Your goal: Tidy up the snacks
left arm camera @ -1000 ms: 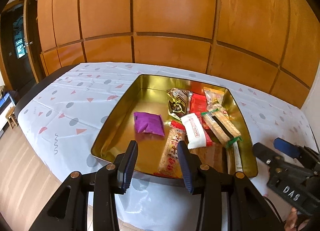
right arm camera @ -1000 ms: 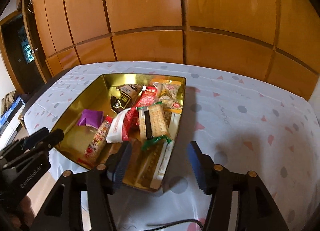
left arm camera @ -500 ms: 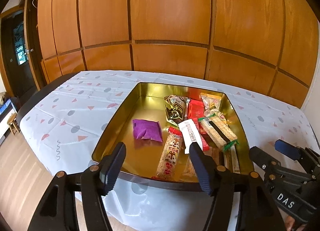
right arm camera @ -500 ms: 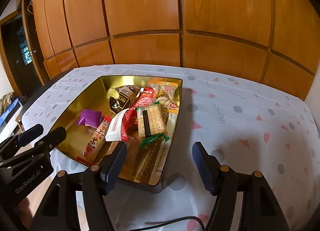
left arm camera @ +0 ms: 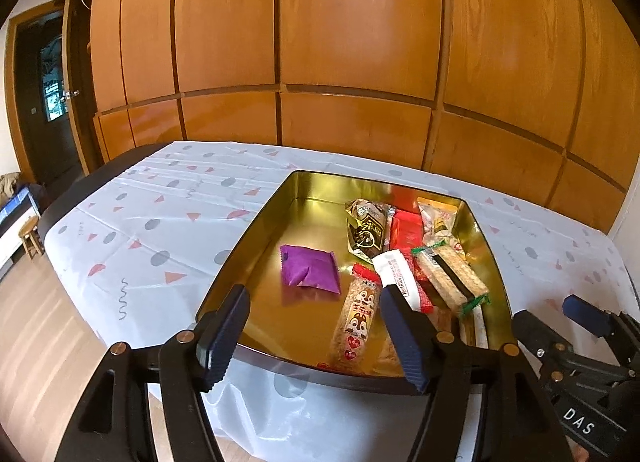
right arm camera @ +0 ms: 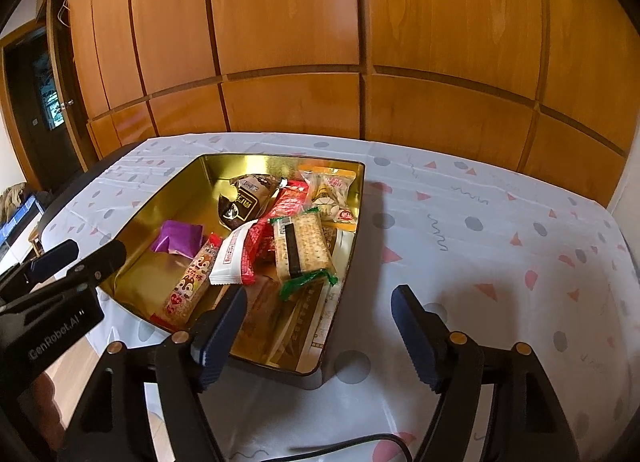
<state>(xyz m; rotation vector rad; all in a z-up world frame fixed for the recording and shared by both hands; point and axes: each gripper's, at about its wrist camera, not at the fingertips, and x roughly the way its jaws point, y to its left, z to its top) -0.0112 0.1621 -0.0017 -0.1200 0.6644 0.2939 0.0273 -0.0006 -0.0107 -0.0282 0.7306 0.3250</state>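
Observation:
A gold tin tray (left arm camera: 248, 230) (right arm camera: 160, 198) sits on the table with several snacks in it. A purple packet (left arm camera: 310, 272) (right arm camera: 178, 238) lies alone on its left side. To its right are a chipmunk-print bar (left arm camera: 358, 318), a white packet (left arm camera: 396, 274), a green-ended cracker pack (left arm camera: 450, 278), a dark brown packet (left arm camera: 366, 230) and a red one (left arm camera: 406, 228). My left gripper (left arm camera: 314, 292) hovers open before the tray's near edge, holding nothing. My right gripper (right arm camera: 320, 292) is over the tray's near right corner, its jaws opening with nothing gripped.
The table wears a white cloth (right arm camera: 480, 230) printed with grey dots and pink triangles. Wood-panelled cupboards (left arm camera: 352, 62) stand behind it. A dark doorway (left arm camera: 48, 94) and a small stool (left arm camera: 32, 234) are at the far left. A black cable (right arm camera: 352, 446) lies near the table's front edge.
Both grippers' jaws have spread: the left from narrow to wide, the right a little wider step by step. The snacks and the tray have not moved.

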